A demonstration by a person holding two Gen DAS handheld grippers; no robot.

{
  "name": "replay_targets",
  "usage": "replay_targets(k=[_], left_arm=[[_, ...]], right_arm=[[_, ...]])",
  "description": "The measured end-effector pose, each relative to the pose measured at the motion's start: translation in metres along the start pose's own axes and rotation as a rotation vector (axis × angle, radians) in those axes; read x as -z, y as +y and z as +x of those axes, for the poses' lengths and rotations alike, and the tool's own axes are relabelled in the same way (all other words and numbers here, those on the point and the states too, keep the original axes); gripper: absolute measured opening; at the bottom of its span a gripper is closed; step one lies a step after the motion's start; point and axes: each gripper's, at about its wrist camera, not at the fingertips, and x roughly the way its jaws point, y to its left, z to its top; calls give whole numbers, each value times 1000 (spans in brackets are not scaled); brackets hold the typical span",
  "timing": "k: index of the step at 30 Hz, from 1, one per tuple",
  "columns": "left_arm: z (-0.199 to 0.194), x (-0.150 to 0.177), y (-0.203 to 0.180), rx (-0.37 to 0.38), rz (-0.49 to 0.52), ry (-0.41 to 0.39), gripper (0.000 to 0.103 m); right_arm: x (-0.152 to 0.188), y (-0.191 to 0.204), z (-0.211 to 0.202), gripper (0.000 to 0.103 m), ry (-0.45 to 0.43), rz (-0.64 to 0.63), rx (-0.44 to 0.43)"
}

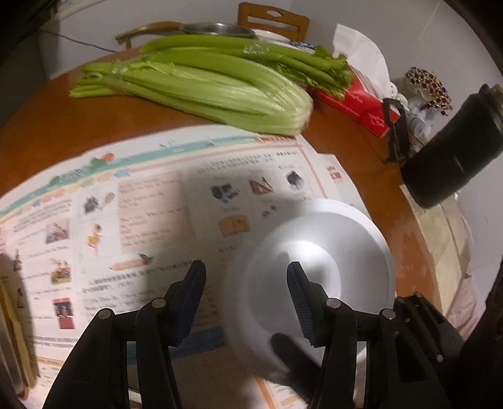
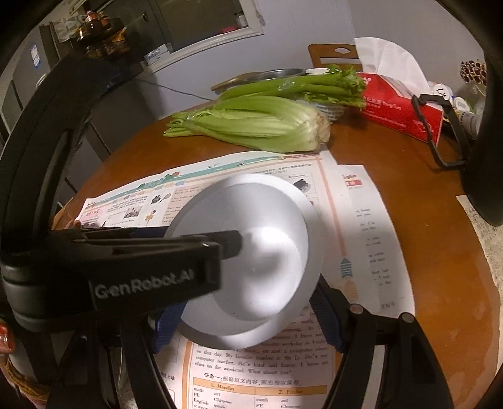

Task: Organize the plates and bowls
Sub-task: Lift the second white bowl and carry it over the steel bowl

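Observation:
A white bowl (image 2: 251,251) hangs tilted above the printed paper, its underside turned toward both cameras. My right gripper (image 2: 245,314) is shut on it, a blue pad against each side of the rim. In the left wrist view the white bowl (image 1: 330,245) fills the lower right. My left gripper (image 1: 246,267) is open, with the bowl's left edge between its blue pads and neither pad pressing on it. Its right finger (image 1: 298,292) lies in front of the bowl's base. In the right wrist view that black finger (image 2: 220,248) reaches over the bowl from the left.
Printed paper sheets (image 1: 141,201) cover the near part of the round brown table (image 2: 408,163). Beyond them lie celery bunches (image 1: 204,85), a red tissue box (image 2: 402,110) and a metal dish (image 1: 217,30). A black jar (image 1: 452,148) stands at the right edge. A wooden chair (image 1: 273,19) is behind.

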Motion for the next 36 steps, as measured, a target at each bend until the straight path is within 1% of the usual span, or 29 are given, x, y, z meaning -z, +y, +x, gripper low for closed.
replay_targets(k=[2, 3, 5, 7, 9, 12, 15, 16, 17, 20, 24, 27, 29, 32, 36], left_arm=[[5, 1, 0, 67, -12, 41, 55], [7, 2, -2, 70, -12, 47, 55], [7, 5, -10, 40, 29, 43, 55], [7, 7, -12, 41, 35, 43, 55], [6, 8, -12, 48, 32, 43, 53], [7, 8, -9, 34, 25, 50, 51], [1, 8, -4, 17, 18, 28, 49], [-1, 8, -2, 12, 16, 21, 48], [-4, 8, -1, 9, 17, 13, 44], [-10, 6, 2, 21, 19, 2, 38], [-15, 5, 10, 0, 2, -18, 38], [-13, 5, 13, 21, -11, -5, 37], [-12, 6, 11, 75, -9, 10, 37], [-16, 8, 7, 82, 2, -5, 34], [-24, 9, 5, 102, 5, -16, 34]], right_arm=[[1, 0, 1, 73, 11, 3, -31], [1, -1, 1, 73, 15, 12, -41], [2, -1, -1, 73, 13, 18, -54], [2, 0, -1, 73, 15, 12, -45], [3, 0, -2, 73, 14, 13, -44], [4, 0, -3, 73, 18, 18, -60], [4, 1, -4, 73, 15, 11, -57], [4, 0, -4, 73, 15, 12, -55], [4, -1, -3, 73, 16, 14, -59], [4, -3, -3, 73, 14, 22, -61], [4, -3, -2, 73, 17, 26, -64], [4, -2, -3, 73, 16, 25, -62], [5, 1, -4, 72, 15, 17, -70], [6, 5, -7, 72, 11, -1, -47], [6, 5, -12, 72, 6, 7, -53]])
